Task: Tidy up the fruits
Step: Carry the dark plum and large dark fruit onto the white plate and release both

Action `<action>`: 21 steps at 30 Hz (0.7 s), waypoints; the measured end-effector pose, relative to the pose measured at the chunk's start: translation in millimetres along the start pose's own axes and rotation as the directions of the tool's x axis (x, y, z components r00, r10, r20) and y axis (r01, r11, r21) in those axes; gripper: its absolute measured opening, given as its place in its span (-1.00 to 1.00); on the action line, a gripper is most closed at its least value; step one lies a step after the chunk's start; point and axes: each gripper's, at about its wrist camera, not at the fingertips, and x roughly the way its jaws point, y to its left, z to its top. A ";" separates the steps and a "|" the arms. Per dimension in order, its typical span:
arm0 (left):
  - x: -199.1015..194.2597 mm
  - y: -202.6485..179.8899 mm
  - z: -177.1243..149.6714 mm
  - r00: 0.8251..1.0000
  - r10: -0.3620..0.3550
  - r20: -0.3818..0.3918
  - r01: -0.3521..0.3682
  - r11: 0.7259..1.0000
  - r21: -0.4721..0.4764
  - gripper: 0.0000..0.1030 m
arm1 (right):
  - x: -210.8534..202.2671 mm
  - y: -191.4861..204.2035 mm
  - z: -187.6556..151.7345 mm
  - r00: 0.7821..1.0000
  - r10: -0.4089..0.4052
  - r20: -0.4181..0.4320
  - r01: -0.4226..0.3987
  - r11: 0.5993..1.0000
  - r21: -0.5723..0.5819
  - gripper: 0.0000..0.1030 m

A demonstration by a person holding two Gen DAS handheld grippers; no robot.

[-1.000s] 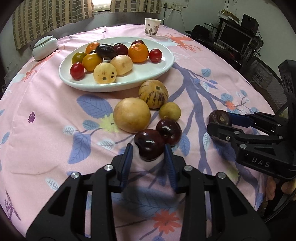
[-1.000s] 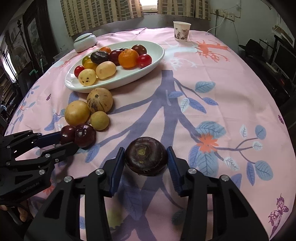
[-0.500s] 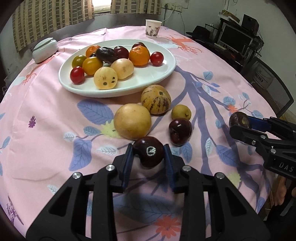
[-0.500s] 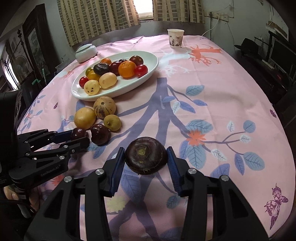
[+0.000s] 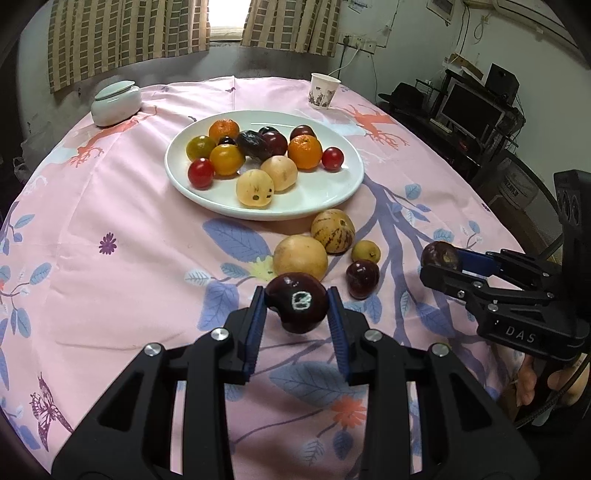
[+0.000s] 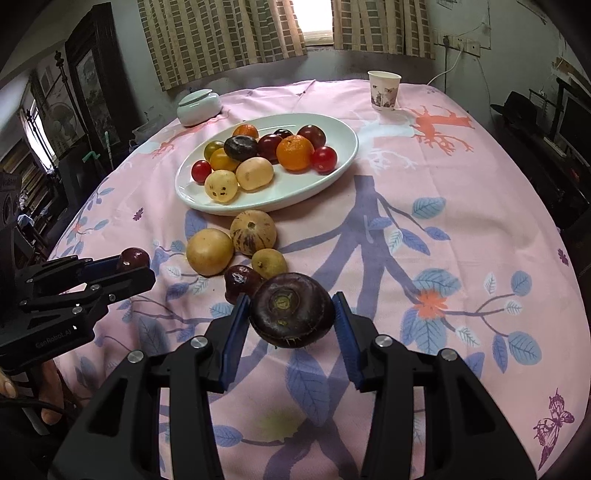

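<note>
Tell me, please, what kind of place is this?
Probably a room in a home, used partly as an office: a round table with a pink floral tablecloth, striped window curtains, and a computer monitor on a side desk.

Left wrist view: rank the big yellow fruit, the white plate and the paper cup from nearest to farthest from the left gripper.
From the left gripper:
1. Big yellow fruit, on the cloth just ahead.
2. White plate, mid-table.
3. Paper cup, far edge, slightly right.

My black grippers with blue pads (image 5: 255, 325), dark maroon plum (image 5: 297, 307), purple-brown fruit (image 6: 292, 309), white plate (image 5: 332, 192), pink tablecloth (image 5: 140, 266) patterned with blue leaves, striped beige curtains (image 5: 129, 33).
</note>
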 end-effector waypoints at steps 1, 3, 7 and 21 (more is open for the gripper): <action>0.8 3.9 2.4 1.000 0.003 0.000 -0.003 1.000 -0.009 -0.35 | 1.2 0.7 2.1 1.000 0.003 -0.001 -0.003 1.000 -0.002 -0.11; 2.5 11.6 9.3 1.000 0.003 -0.008 -0.003 1.000 -0.025 -0.35 | 4.5 2.0 8.3 1.000 0.018 -0.009 -0.018 1.000 -0.004 -0.10; 3.0 25.3 36.7 0.999 0.044 0.022 -0.044 0.999 -0.016 -0.35 | 10.9 10.3 34.6 0.999 0.050 -0.014 -0.051 0.998 -0.046 -0.10; 71.9 74.4 108.5 1.000 0.007 -0.024 -0.011 0.990 -0.138 -0.34 | 88.8 18.9 118.4 0.998 0.049 -0.047 -0.053 0.996 -0.074 -0.11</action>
